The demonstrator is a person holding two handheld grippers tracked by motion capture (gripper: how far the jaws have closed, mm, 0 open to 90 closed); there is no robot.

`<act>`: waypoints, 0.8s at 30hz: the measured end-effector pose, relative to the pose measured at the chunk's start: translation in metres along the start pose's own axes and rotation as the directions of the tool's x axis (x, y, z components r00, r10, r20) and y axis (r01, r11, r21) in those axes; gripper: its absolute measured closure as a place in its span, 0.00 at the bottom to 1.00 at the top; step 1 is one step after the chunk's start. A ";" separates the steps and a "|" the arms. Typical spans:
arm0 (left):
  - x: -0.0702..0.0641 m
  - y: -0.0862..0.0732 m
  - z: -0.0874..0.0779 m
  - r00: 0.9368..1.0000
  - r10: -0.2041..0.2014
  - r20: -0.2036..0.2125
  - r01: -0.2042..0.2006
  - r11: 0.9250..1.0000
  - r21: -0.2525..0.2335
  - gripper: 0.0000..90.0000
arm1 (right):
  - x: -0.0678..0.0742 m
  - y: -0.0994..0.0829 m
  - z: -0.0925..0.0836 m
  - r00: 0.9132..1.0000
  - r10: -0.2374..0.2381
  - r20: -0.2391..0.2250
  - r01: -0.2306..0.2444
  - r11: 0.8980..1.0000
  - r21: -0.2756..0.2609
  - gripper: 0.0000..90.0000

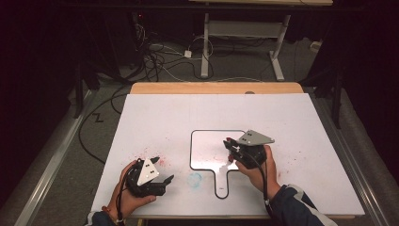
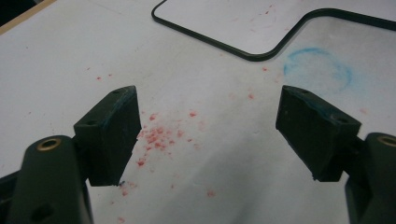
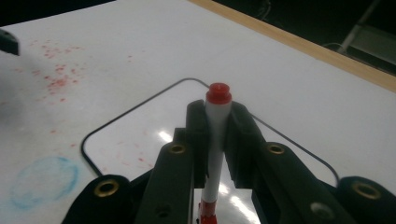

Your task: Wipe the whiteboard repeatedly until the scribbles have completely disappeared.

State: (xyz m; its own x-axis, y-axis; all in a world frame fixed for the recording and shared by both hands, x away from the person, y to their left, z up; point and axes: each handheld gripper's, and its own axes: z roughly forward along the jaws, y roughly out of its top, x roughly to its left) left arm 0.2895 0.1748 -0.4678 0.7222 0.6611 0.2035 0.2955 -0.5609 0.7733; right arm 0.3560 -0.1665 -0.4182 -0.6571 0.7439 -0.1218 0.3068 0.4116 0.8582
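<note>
Right gripper view, right tongs (image 3: 218,135): jaws clamped from both sides on a white marker (image 3: 215,154), pads pressing its barrel.
Marker: stands upright between the jaws; red cap end at the top, clear of the pads; a red part shows at the lower end, near the bottom edge of the view.
Right tongs, high view (image 1: 229,146): held in the right hand (image 1: 261,169) over the right half of the small whiteboard (image 1: 207,150); grey three-cornered plate on top.
Small whiteboard: white, dark-rimmed, rounded corners, handle pointing toward the person; lies flat near the middle of the counter (image 1: 291,122). Faint red specks on it in the right gripper view.
Left tongs (image 2: 210,133): jaws wide apart, nothing between the pads; below them bare counter with red specks (image 2: 156,137).
Left tongs, high view (image 1: 162,172): held in the left hand (image 1: 129,193) near the front left of the counter, well apart from the right tongs.
Blue smudge (image 1: 195,179): ring-shaped mark on the counter, just left of the whiteboard's handle, between the two hands.
Counter: white sheet over a wooden top; wood edge visible at the far side.
</note>
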 end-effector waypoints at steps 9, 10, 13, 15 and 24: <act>-0.001 0.002 0.001 1.000 0.008 0.004 -0.008 1.000 0.000 0.24 | 0.018 -0.004 0.001 0.995 0.010 -0.094 -0.016 0.998 -0.061 0.91; -0.001 0.002 0.001 1.000 0.008 0.004 -0.008 1.000 0.001 0.24 | 0.018 -0.004 0.002 0.995 0.015 -0.102 -0.022 0.998 -0.064 0.90; -0.001 0.002 0.001 1.000 0.008 0.005 -0.008 1.000 -0.001 0.24 | 0.015 -0.003 0.006 0.995 0.020 -0.102 -0.027 0.997 -0.071 0.90; -0.001 0.002 0.002 1.000 0.006 0.005 -0.006 1.000 0.000 0.24 | 0.015 -0.002 0.010 0.995 0.031 -0.097 -0.038 0.996 -0.075 0.91; -0.001 0.001 0.001 1.000 0.003 0.006 -0.003 1.000 0.001 0.24 | 0.033 0.006 0.025 0.992 -0.005 -0.126 -0.008 0.995 -0.101 0.90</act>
State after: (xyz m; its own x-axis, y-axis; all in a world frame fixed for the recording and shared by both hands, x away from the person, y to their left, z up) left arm 0.2894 0.1731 -0.4679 0.7267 0.6564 0.2028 0.2934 -0.5634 0.7723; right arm 0.3535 -0.1266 -0.4299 -0.7403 0.6693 -0.0623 0.2406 0.3503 0.9052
